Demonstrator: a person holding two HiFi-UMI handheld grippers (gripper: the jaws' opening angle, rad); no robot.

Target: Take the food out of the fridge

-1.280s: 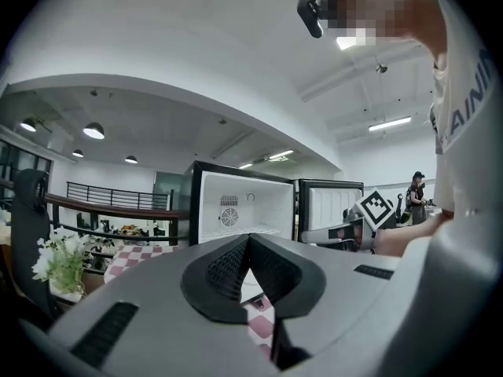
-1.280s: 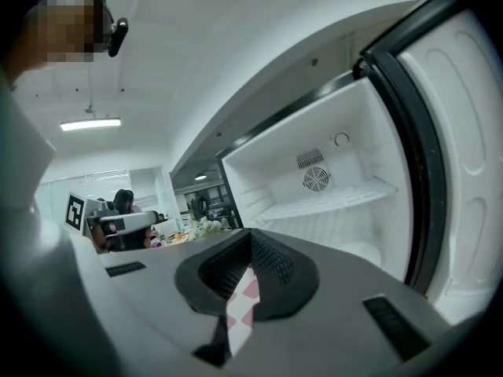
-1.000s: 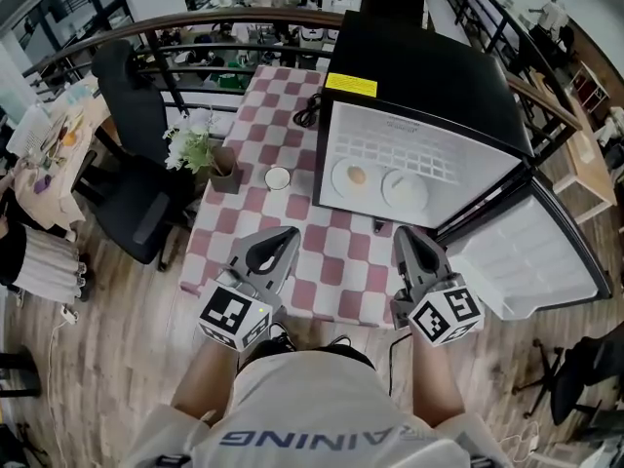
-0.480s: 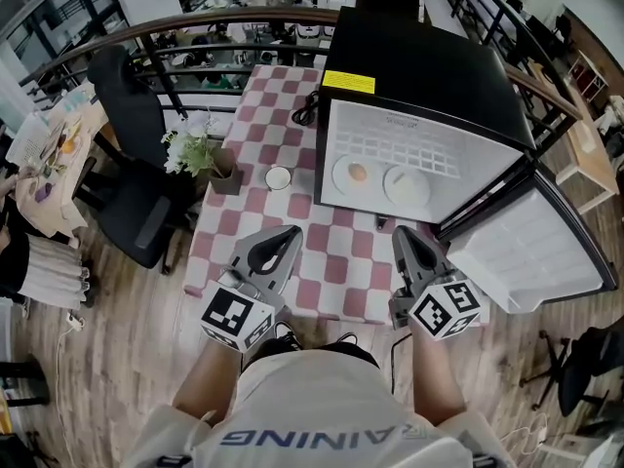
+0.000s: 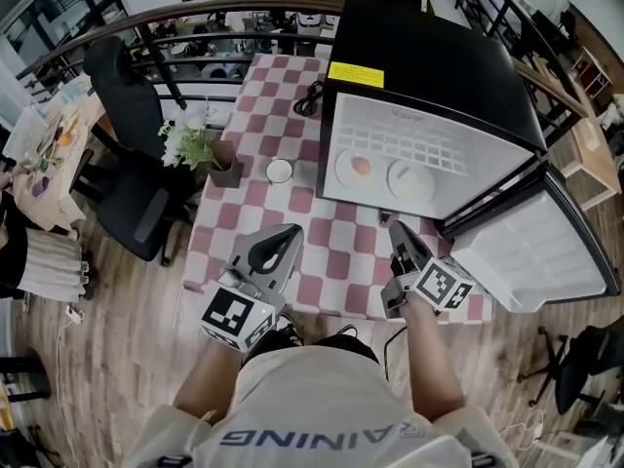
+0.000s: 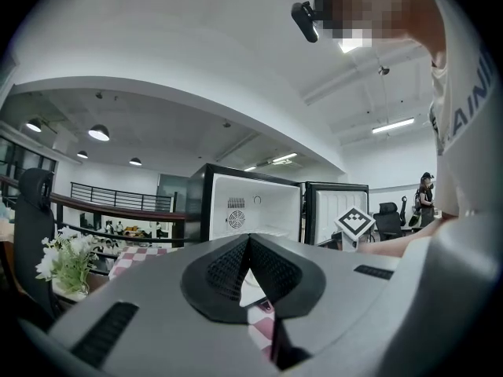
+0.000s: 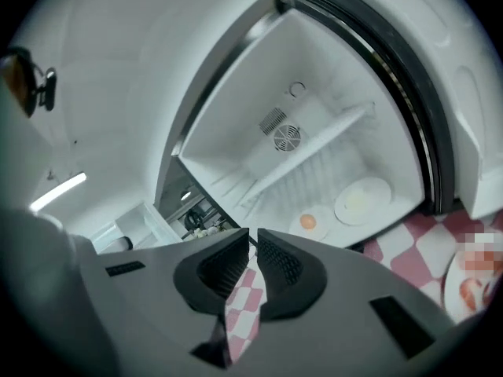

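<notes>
A black fridge (image 5: 429, 76) stands open on the red-and-white checked table (image 5: 336, 261). On its white floor lie two plates: one with an orange piece of food (image 5: 359, 168) and one with pale food (image 5: 412, 179). The right gripper view shows the same two plates (image 7: 309, 223) (image 7: 363, 199). My left gripper (image 5: 285, 234) hovers over the table's near edge, shut and empty, pointing towards the fridge (image 6: 251, 210). My right gripper (image 5: 398, 230) is in front of the fridge opening, short of the plates, rolled to one side, shut with nothing between its jaws (image 7: 253, 234).
The fridge door (image 5: 531, 252) swings out to the right, past the table's edge. A potted plant (image 5: 200, 149), a small white bowl (image 5: 279, 171) and a black cable (image 5: 312, 97) lie left of the fridge. A black office chair (image 5: 136, 164) stands beside the table.
My right gripper has dropped lower and rolled, so its marker cube now faces differently. The left gripper has stayed where it was.
</notes>
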